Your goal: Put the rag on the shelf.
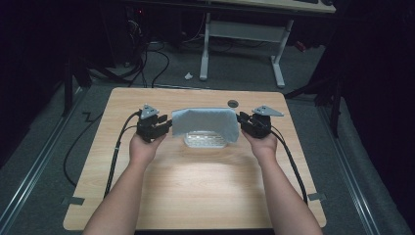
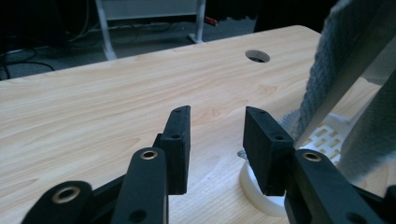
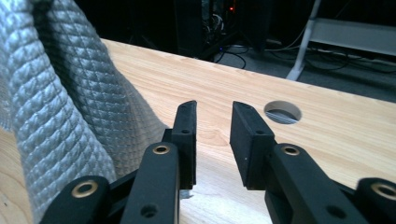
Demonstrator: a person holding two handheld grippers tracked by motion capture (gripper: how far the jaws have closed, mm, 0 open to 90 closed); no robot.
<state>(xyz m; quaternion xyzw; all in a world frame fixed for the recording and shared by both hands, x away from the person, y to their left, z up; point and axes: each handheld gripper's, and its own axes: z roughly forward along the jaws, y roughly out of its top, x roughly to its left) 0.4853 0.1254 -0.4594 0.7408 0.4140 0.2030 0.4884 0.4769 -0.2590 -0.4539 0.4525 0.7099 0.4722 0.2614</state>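
Observation:
A grey quilted cloth [image 1: 204, 122] lies draped over the far part of a white slotted basket [image 1: 205, 140] in the middle of the wooden table [image 1: 195, 186]. My left gripper [image 1: 168, 126] sits just off the cloth's left edge, open, with nothing between its jaws. In the left gripper view the left gripper [image 2: 217, 114] points at bare wood, with the cloth [image 2: 327, 70] and the basket [image 2: 327, 135] to its right. My right gripper [image 1: 243, 125] stands open at the cloth's right edge. The right gripper [image 3: 214, 108] holds nothing, with the cloth [image 3: 60, 93] hanging to its left.
A round cable hole [image 1: 233, 103] is cut in the table behind the cloth, also seen as the hole [image 3: 282, 112] just beyond the right jaws. A white desk frame [image 1: 242, 44] and cables [image 1: 147, 63] stand on the dark floor past the far edge.

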